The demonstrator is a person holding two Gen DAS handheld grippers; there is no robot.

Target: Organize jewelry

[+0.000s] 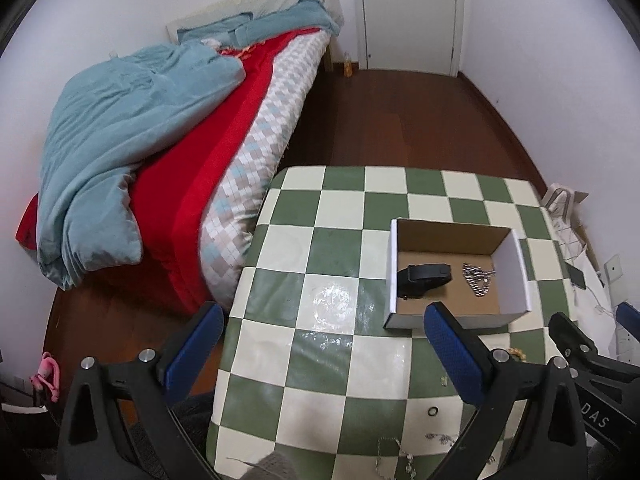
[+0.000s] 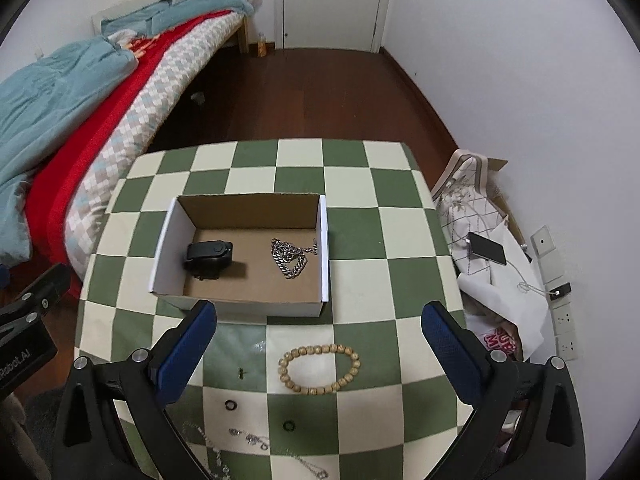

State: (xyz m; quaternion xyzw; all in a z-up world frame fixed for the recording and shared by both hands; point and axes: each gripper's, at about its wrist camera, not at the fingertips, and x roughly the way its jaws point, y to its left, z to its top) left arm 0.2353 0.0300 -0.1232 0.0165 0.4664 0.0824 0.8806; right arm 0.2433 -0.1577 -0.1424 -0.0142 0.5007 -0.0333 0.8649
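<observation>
An open cardboard box [image 2: 320, 248] [image 1: 514, 276] stands on the green-and-white checkered table [image 2: 352, 232] [image 1: 320, 264]. Inside lie a black watch [image 2: 208, 258] [image 1: 424, 278] and a silver chain [image 2: 290, 258] [image 1: 478, 278]. In front of the box, in the right wrist view, rest a wooden bead bracelet [image 2: 319, 369], two small dark rings [image 2: 230, 405] [image 2: 288, 425], a tiny stud [image 2: 240, 372] and thin chains [image 2: 256, 440]. My right gripper [image 2: 320, 340] is open and empty above the bracelet. My left gripper [image 1: 326, 344] is open and empty over the table's left part.
A bed [image 1: 168, 128] with blue quilt and red sheet lies left of the table. A phone [image 2: 486, 253] on cloth and a wall power strip [image 2: 560, 312] sit to the right. Dark wood floor [image 1: 380, 120] runs to a white door [image 1: 408, 12].
</observation>
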